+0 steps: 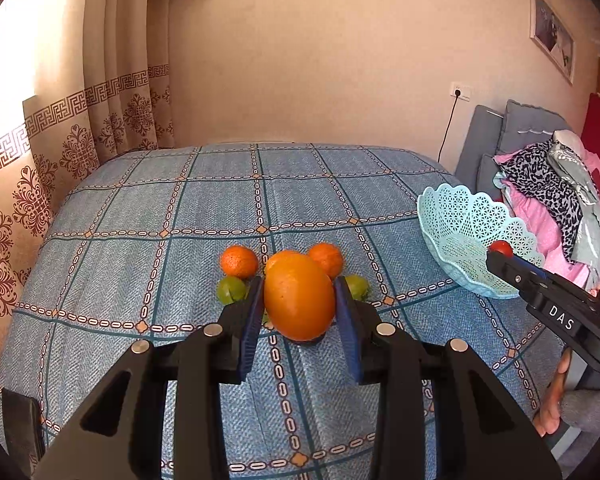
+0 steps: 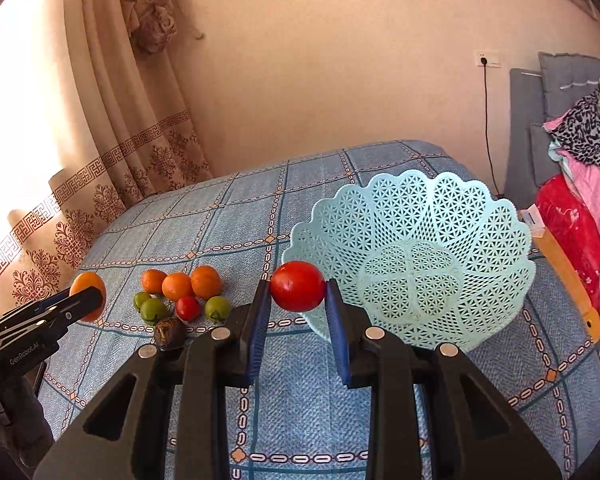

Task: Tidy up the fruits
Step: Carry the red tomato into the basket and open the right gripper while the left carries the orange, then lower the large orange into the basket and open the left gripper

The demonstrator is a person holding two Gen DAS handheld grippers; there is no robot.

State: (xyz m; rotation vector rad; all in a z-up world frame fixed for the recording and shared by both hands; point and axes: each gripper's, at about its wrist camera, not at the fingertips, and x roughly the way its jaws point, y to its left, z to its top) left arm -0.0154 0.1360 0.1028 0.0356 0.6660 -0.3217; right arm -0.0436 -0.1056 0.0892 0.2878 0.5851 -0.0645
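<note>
My left gripper (image 1: 299, 304) is shut on a large orange (image 1: 299, 296), held above the fruit pile; the same orange (image 2: 87, 295) shows at the left of the right wrist view. My right gripper (image 2: 298, 294) is shut on a red tomato (image 2: 298, 286) just left of the pale blue lattice basket (image 2: 412, 260), which holds no fruit. On the cloth lie small oranges (image 2: 178, 286), green fruits (image 2: 153, 310), another red tomato (image 2: 188, 307) and a dark brown fruit (image 2: 169, 333). In the left wrist view the basket (image 1: 460, 236) sits at the right with the tomato (image 1: 501, 248) at its rim.
A blue checked cloth (image 1: 148, 208) covers the table. Patterned curtains (image 1: 72, 152) hang at the left. A grey sofa with piled clothes (image 1: 556, 184) stands beyond the table's right edge. A wooden strip (image 2: 568, 276) lies beside the basket. A person's hand (image 1: 556, 396) holds the right gripper.
</note>
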